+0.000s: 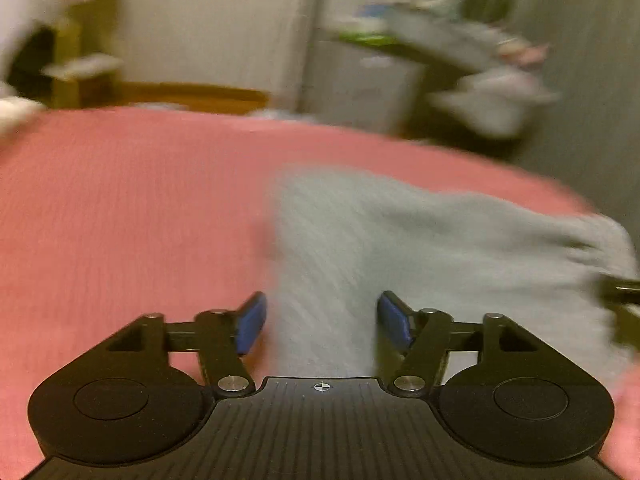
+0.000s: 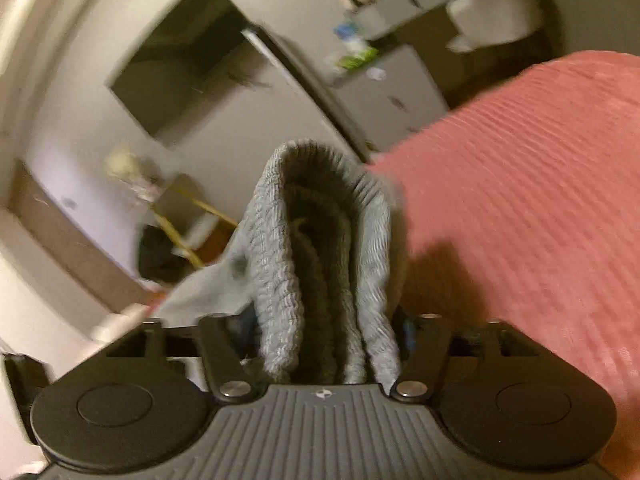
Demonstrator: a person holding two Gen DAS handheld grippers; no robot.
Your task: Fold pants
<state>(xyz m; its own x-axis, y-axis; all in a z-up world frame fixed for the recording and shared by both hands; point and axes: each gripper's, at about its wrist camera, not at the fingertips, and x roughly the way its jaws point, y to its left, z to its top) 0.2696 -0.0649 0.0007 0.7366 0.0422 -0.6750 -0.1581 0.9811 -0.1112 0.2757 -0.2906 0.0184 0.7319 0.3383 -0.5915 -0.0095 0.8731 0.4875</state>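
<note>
The grey pants (image 1: 420,248) lie on the pink bedspread (image 1: 120,220), to the right of the middle in the left wrist view. My left gripper (image 1: 322,316) is open just above the pants' near left edge, with its blue pads (image 1: 252,322) apart and nothing between them. In the right wrist view my right gripper (image 2: 326,336) is shut on a ribbed, bunched end of the grey pants (image 2: 280,280), which is lifted off the pink bedspread (image 2: 540,200). A dark piece of the right gripper shows at the right edge of the left wrist view (image 1: 620,292).
Behind the bed stand a grey cabinet (image 1: 360,80) piled with clutter and a wooden shelf unit (image 1: 84,60) at the left. A dark rectangular panel (image 2: 180,64) hangs on the wall. Both views are motion-blurred.
</note>
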